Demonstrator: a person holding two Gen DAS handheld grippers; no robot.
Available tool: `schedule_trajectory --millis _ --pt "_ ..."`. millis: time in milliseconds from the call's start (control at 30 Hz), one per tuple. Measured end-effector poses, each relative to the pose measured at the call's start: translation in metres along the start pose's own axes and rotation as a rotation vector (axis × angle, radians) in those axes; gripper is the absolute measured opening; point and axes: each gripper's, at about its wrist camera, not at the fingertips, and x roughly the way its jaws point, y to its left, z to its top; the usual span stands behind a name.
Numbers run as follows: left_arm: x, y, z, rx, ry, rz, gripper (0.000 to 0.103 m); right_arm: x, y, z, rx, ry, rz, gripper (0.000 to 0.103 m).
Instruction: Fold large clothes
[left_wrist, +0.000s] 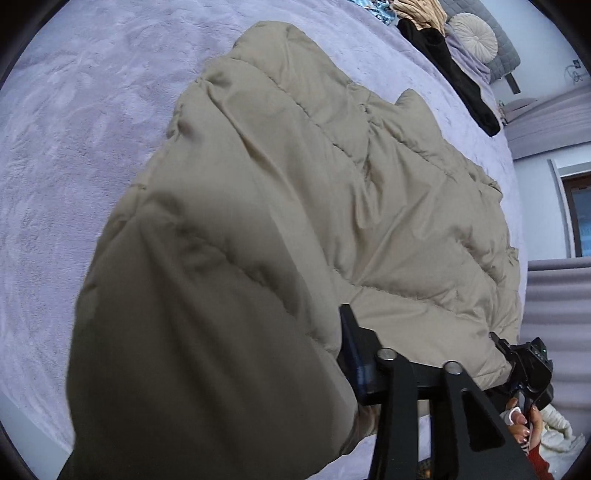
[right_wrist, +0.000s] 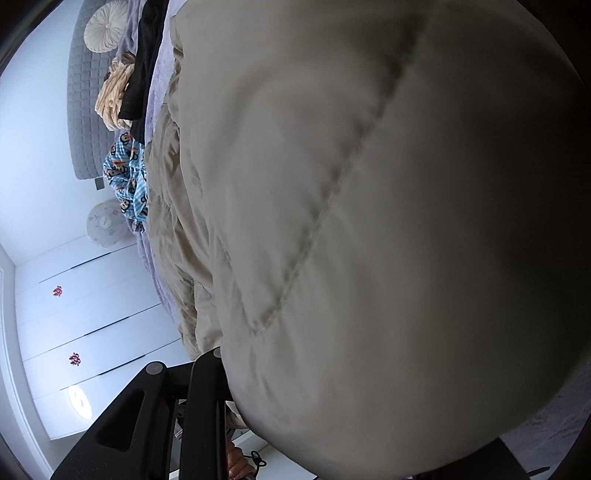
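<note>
Beige quilted fabric crowds both wrist views. The left gripper (left_wrist: 417, 343) shows 1 black finger (left_wrist: 351, 332) standing upright, with a raised bulge of the padded jacket (left_wrist: 332, 184) pressed against its outer side. The second fingertip cannot be made out, so whether these jaws stand wide, narrow or closed on cloth cannot be told. The right gripper (right_wrist: 218, 373) shows only its linkage and 1 finger at the lower left. The jacket (right_wrist: 369, 221) balloons close in front of that lens and hides the tips, so its state cannot be told either. A hand (left_wrist: 524, 428) shows at the lower right of the left view.

Beyond the tongs, the jacket lies lengthwise across the middle of the bed (left_wrist: 92, 129), on a lilac plush cover. Its far portion is flat. Its near portion, by the bed's near edge, is lifted and rolled over.

At the head edge of the bed lie a black garment (left_wrist: 454, 70), a tan garment (left_wrist: 421, 14) and a blue patterned garment (right_wrist: 127, 173), beside a round cushion (left_wrist: 472, 33).

Judged stage: early. 1 fold of the jacket appears under way and is not laid flat. No finished bundle is visible, and the 3 garments at the head edge look unfolded.
</note>
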Motion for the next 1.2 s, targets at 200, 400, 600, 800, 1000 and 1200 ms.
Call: schedule_trajectory --millis 200,400,600,800,1000,1200 --pt "-0.017 0.001 -0.008 0.008 -0.001 0.056 0.055 -0.007 0.001 -0.003 0.046 -0.007 -0.025 0.042" --pt "-0.033 0.009 -0.012 0.023 -0.022 0.131 0.055 -0.019 0.005 -0.006 0.064 -0.034 -0.084 0.051" --pt "-0.058 0.028 -0.015 0.008 -0.117 0.280 0.055 -0.039 0.023 -0.004 -0.035 -0.083 -0.236 0.051" --pt "-0.058 0.040 -0.007 0.017 -0.085 0.317 0.055 -0.055 0.015 -0.019 -0.089 -0.108 -0.375 0.051" --pt "-0.055 0.026 -0.002 0.075 -0.083 0.372 0.055 -0.080 0.058 -0.042 -0.236 -0.190 -0.561 0.052" --pt "-0.049 0.029 -0.001 0.093 -0.080 0.374 0.055 -0.093 0.099 -0.070 -0.416 -0.268 -0.507 0.052"
